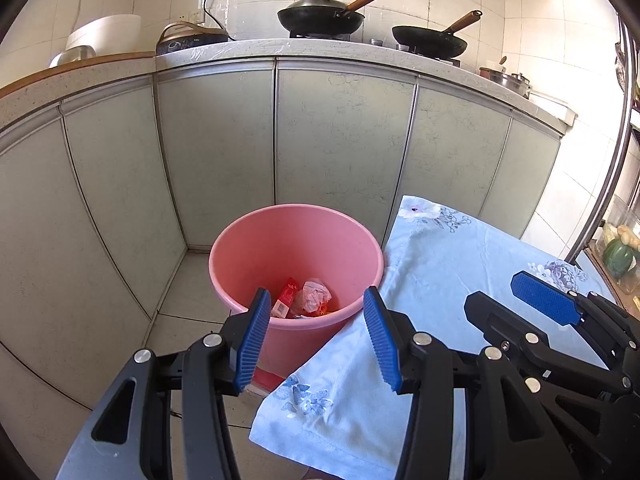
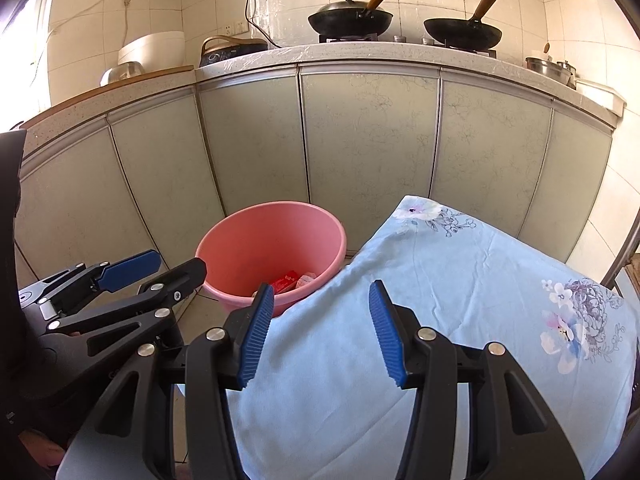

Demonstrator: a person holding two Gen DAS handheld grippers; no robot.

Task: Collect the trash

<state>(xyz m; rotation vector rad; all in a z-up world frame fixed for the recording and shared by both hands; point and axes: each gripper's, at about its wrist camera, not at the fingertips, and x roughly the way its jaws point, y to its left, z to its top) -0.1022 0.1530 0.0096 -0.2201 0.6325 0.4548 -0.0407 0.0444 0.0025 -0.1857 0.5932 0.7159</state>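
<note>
The left gripper (image 1: 316, 300) has its blue ribbed pads standing apart with nothing between them; seen from its own camera, the gap frames the near rim of the pink bucket (image 1: 248, 248), though the gripper is above and short of it; the right gripper (image 2: 322, 294) is likewise parted and empty, poised over the near edge of the light blue flowered cloth (image 2: 460, 280). The two grippers sit side by side, close together; each shows at the edge of the other's view.

The cloth covers a raised surface to the right of the bucket; its left edge droops just beside the bucket's rim, and whether they touch I cannot tell. The bucket stands on the tiled floor (image 1: 192, 296) against the grey cabinet doors (image 1: 340, 140). At its bottom lies the trash: a red packet (image 1: 285, 296) and a crumpled whitish wrapper (image 1: 314, 295), just beside each other.

Above the cabinets runs the speckled worktop (image 1: 256, 46); on it sit two dark woks (image 1: 320, 18) with wooden handles on the burners, a dark cooker (image 1: 192, 38) with a cord running up the tiled wall, a white appliance (image 1: 106, 32) to the left, and a steel pot (image 1: 508, 78) to the right.
</note>
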